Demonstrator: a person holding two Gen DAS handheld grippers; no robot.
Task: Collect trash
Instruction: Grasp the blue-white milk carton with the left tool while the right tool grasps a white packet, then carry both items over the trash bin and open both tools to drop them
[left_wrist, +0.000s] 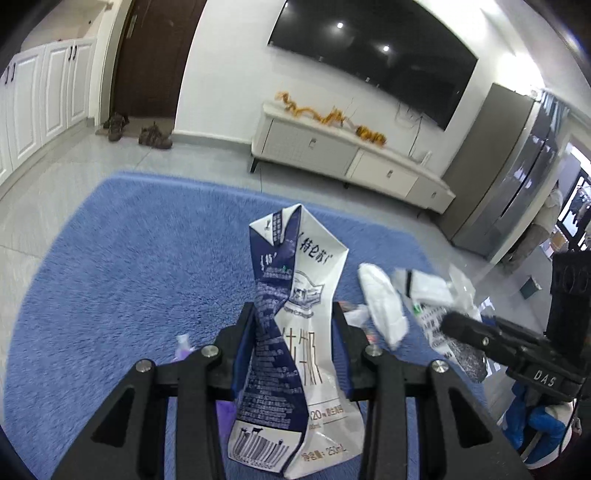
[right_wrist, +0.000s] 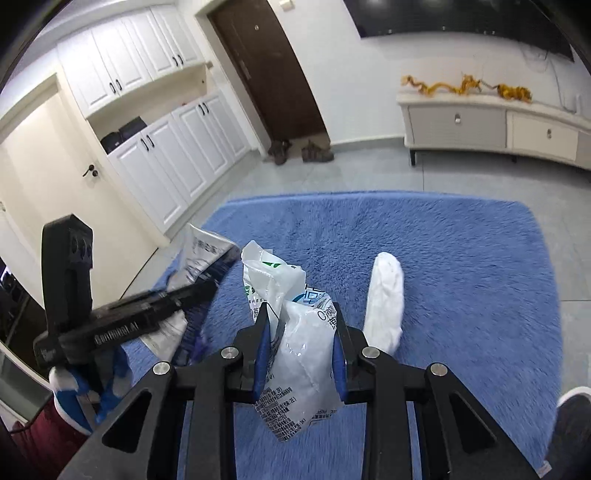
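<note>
Between the left gripper's (left_wrist: 293, 314) fingers a crushed blue-and-white milk carton (left_wrist: 295, 325) is pinched, standing upright above the blue rug (left_wrist: 129, 258). Beside it the right gripper (right_wrist: 301, 317) clamps a crumpled clear plastic bag (right_wrist: 295, 354) printed with text. A folded white tissue (right_wrist: 384, 299) lies on the rug just right of that bag. Beyond the rug stand a low white cabinet (left_wrist: 351, 155), a dark door (right_wrist: 266, 70) and shoes (right_wrist: 299, 151).

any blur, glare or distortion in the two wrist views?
Left wrist: heavy fisheye bend, dark corners; ceiling lights glare on the TV; milk carton print sharp; white wrapper smeared. Right wrist: same bend; plastic bag sharp, blue rug edges soft.
</note>
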